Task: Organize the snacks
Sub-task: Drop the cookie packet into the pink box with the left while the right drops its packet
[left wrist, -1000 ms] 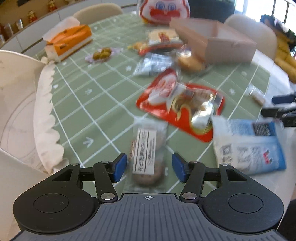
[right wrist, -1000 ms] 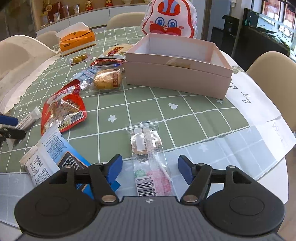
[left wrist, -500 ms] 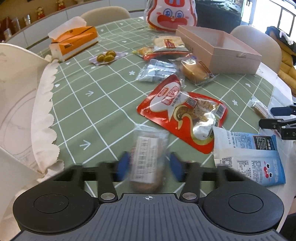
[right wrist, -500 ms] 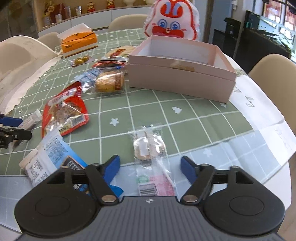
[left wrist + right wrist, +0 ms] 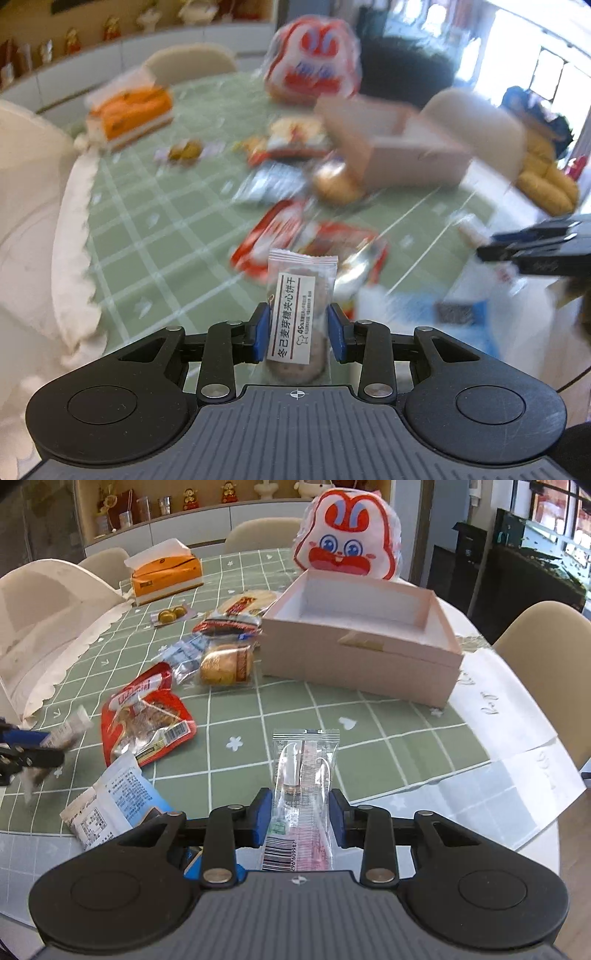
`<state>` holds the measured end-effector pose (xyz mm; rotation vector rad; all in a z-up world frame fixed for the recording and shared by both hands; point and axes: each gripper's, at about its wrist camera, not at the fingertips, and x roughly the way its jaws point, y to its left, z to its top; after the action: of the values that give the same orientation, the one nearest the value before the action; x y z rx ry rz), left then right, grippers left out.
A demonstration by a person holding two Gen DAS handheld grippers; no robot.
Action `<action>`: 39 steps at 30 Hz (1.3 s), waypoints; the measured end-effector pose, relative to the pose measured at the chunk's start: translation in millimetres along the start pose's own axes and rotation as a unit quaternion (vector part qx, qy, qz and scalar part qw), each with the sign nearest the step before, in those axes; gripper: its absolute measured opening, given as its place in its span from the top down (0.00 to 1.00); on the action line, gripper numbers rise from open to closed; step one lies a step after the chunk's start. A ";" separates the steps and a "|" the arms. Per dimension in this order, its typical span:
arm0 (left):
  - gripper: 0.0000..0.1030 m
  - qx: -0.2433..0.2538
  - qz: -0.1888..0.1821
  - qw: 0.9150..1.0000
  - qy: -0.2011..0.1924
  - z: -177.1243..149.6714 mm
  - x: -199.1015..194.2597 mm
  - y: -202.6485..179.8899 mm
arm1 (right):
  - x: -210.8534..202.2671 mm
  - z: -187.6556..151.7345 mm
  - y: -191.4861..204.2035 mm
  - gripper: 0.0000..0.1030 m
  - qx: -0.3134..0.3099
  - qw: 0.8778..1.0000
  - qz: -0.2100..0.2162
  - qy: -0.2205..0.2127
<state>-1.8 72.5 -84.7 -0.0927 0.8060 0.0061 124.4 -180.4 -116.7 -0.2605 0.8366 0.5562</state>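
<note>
Meanwhile, both tongs have just closed: left tongs [image 5: 299, 334] grip a biscuit pack [image 5: 300, 314], right tongs [image 5: 300, 814] a clear-wrapped snack [image 5: 302, 801], lifted off the table [image 5: 369, 716]; far box [image 5: 364, 642] looks empty, other snacks lie scattered.

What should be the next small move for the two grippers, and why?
Probably carry both packets to the open pink box. The left gripper is shut on the biscuit packet, the right gripper on the clear packet, and both packets appear lifted off the table.

Two clear-wrapped snack packets [image 5: 300, 310] [image 5: 303, 797], lifted
</note>
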 end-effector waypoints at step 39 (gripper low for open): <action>0.59 -0.155 -0.145 0.977 0.023 228.4 211.0 -58.3 | 49.6 150.2 -130.3 0.46 0.018 0.998 0.020 -0.054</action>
<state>311.2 27.6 -74.8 -0.5058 0.8272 -0.1474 318.7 -205.9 -56.4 -0.1801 0.7477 0.5867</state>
